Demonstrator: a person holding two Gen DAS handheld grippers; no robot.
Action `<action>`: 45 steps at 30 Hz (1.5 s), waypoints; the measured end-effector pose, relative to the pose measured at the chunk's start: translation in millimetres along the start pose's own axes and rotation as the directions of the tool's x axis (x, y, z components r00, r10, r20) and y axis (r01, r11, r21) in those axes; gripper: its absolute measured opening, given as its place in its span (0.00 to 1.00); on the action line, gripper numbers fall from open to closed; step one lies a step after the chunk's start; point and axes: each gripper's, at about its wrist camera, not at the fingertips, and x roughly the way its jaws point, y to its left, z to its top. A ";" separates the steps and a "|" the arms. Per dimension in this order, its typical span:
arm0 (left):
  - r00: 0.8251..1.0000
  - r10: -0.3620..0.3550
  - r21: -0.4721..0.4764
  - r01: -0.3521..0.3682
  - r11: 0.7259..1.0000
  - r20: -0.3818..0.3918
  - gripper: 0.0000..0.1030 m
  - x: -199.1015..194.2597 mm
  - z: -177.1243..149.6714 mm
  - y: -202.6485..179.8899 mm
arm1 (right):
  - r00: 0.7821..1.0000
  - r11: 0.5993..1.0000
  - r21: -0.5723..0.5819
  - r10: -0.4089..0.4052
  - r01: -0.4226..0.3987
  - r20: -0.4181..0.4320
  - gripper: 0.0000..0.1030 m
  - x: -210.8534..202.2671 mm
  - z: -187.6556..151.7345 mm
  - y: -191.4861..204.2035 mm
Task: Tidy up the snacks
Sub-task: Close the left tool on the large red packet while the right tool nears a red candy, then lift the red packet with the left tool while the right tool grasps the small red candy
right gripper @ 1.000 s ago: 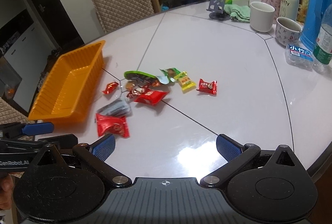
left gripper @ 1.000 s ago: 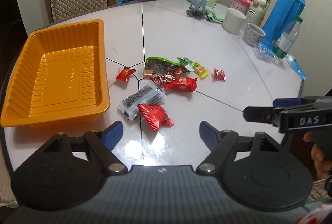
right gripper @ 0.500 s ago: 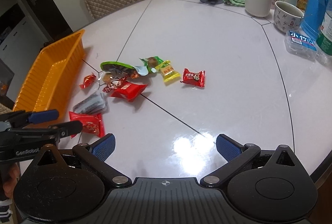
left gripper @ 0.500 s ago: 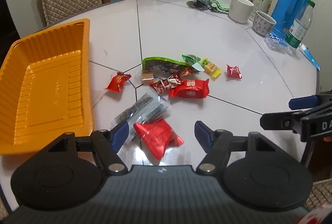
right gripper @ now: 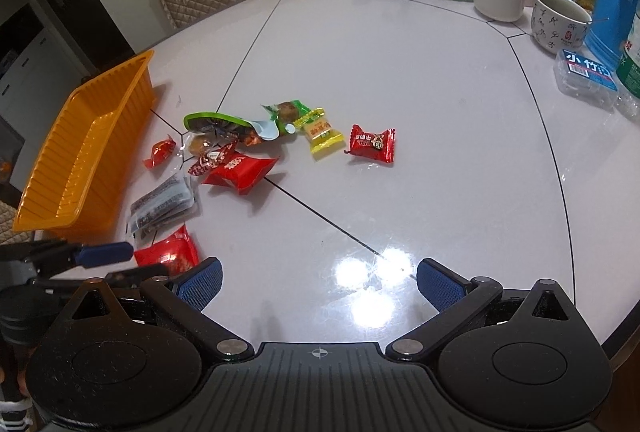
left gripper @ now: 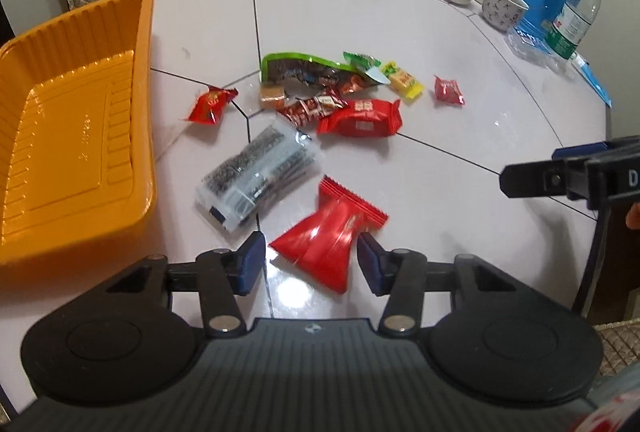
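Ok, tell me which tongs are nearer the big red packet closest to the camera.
Left. The left tongs straddle the red packet, jaws just closing around it, pads not clearly pressing. The right tongs stand open over bare table, off to the packet's side.

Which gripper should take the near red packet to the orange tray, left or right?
Left. The left gripper has been closing and already straddles the red packet, with the orange tray right beside it. The right gripper is open over bare table, with nothing between its pads.
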 end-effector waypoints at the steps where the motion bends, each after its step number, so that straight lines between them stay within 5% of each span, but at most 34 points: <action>1: 1.000 -0.003 0.007 0.003 1.000 0.001 0.47 -0.1 0.3 -0.6 | 1.000 1.000 0.001 -0.003 0.003 -0.001 1.00 0.3 0.0 -0.5; 8: 1.000 -0.014 0.074 0.013 0.997 0.016 0.63 1.8 11.9 -7.1 | 1.000 1.000 0.013 -0.013 0.013 -0.003 1.00 -1.0 -1.0 -5.4; 13: 0.999 -0.034 0.159 0.031 0.987 0.011 0.63 3.3 16.9 -16.0 | 1.000 1.000 0.025 -0.016 0.016 -0.006 1.00 -1.4 -1.5 -9.4; 23: 0.997 -0.032 0.198 0.045 0.979 -0.068 0.33 25.5 17.7 -22.2 | 1.000 0.999 0.030 -0.020 0.020 -0.009 1.00 0.1 0.0 -12.7; 37: 0.999 -0.017 0.104 0.014 0.994 0.030 0.23 5.0 23.6 -17.6 | 0.997 1.000 0.001 -0.020 0.020 0.071 0.99 3.9 11.2 -25.9; 45: 0.995 0.030 0.043 -0.034 0.999 0.097 0.23 -11.9 42.0 -10.4 | 0.989 0.998 -0.070 0.015 -0.005 0.148 0.65 23.9 36.9 -40.8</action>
